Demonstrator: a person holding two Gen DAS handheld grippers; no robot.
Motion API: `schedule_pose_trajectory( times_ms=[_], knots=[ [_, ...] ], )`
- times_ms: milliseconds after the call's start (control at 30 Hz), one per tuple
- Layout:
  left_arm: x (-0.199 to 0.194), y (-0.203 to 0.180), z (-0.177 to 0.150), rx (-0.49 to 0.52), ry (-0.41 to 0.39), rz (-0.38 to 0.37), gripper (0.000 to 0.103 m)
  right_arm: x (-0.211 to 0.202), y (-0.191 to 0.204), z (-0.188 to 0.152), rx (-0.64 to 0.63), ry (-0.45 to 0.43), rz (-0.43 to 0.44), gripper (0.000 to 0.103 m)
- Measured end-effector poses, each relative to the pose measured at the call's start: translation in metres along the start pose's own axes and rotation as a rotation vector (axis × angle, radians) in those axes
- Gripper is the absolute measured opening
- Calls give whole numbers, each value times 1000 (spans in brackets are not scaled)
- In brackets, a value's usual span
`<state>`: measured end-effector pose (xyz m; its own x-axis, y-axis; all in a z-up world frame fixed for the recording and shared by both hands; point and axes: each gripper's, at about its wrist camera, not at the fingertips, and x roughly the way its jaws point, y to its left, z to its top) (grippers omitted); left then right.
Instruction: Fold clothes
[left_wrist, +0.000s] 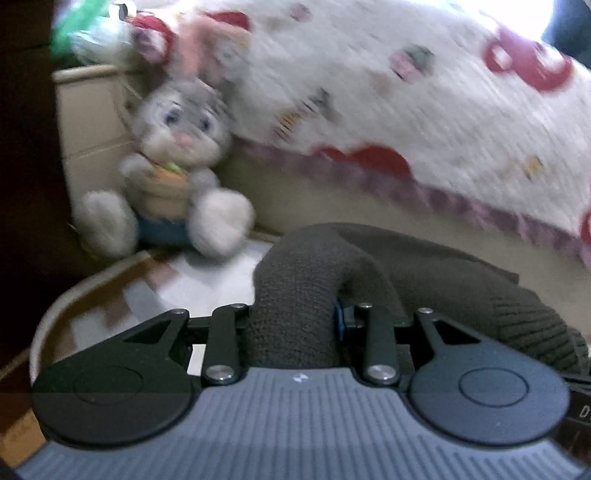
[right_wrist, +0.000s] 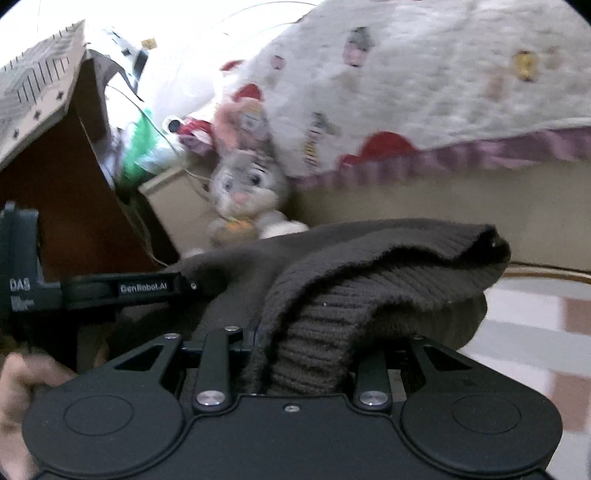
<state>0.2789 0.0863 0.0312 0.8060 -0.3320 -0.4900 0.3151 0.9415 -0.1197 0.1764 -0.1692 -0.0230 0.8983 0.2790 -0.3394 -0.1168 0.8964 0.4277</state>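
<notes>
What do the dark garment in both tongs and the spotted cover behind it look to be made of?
Garment: looks like a thick, matte, brownish-grey knit, wool or acrylic, going by its ribbed rows and fuzzy surface. Cover: seems a soft white printed fabric with a puckered texture and a pink ruffled edge; blur leaves the fibre uncertain.

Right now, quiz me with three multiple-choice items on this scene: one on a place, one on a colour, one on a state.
1. Where does the plush rabbit sit?
A. on top of the blanket
B. on the floor beside the bed
C. inside a gripper

2. What colour is the knit garment?
A. dark brown-grey
B. bright yellow
C. white

3. How is the garment held?
A. lying flat, untouched
B. by one gripper only
C. gripped by both the left gripper and the right gripper

Key: 1 B, it sits low against the bed's side, under the patterned blanket. 2 A, both views show dark ribbed knit. 3 C, fabric is bunched between each gripper's fingers.
</notes>
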Motion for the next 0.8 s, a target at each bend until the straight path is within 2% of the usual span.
schedule_pose_trajectory(
  times_ms=[133, 167, 200, 233, 300, 333, 367, 433, 500, 600, 667, 800],
  knots=[
    [32, 49, 12, -59, -64, -5, 31, 47, 15, 20, -14, -40, 56, 35],
    [41, 56, 7, -66, -69, -8, 36, 62, 12, 19, -11, -29, 59, 35],
    [56, 63, -2, -78, -56, -4, 45, 77, 9, 18, -7, -18, 61, 36],
    [78, 74, -14, -116, 9, 18, 49, 92, 5, 16, 0, -3, 61, 39],
    [115, 88, -36, -184, 161, 86, 56, 122, -17, 2, 69, 92, 12, 43],
    [128, 95, -48, -199, 194, 101, 58, 136, -28, -5, 102, 137, -12, 46],
    [128, 101, -51, -238, 179, 72, 63, 140, -37, -12, 127, 157, -25, 50],
    [125, 115, -52, -336, 159, 15, 63, 135, -44, -19, 159, 144, 22, 52],
    [117, 123, -48, -389, 142, 2, 63, 127, -47, -24, 182, 139, 55, 57],
    [106, 126, -43, -392, 134, 75, 63, 112, -47, -30, 208, 143, 88, 64],
    [93, 133, -37, -439, 120, 113, 62, 101, -49, -36, 231, 152, 107, 68],
    [52, 143, -63, -627, 64, 171, 63, 86, -56, -49, 271, 176, 151, 74]
  ],
)
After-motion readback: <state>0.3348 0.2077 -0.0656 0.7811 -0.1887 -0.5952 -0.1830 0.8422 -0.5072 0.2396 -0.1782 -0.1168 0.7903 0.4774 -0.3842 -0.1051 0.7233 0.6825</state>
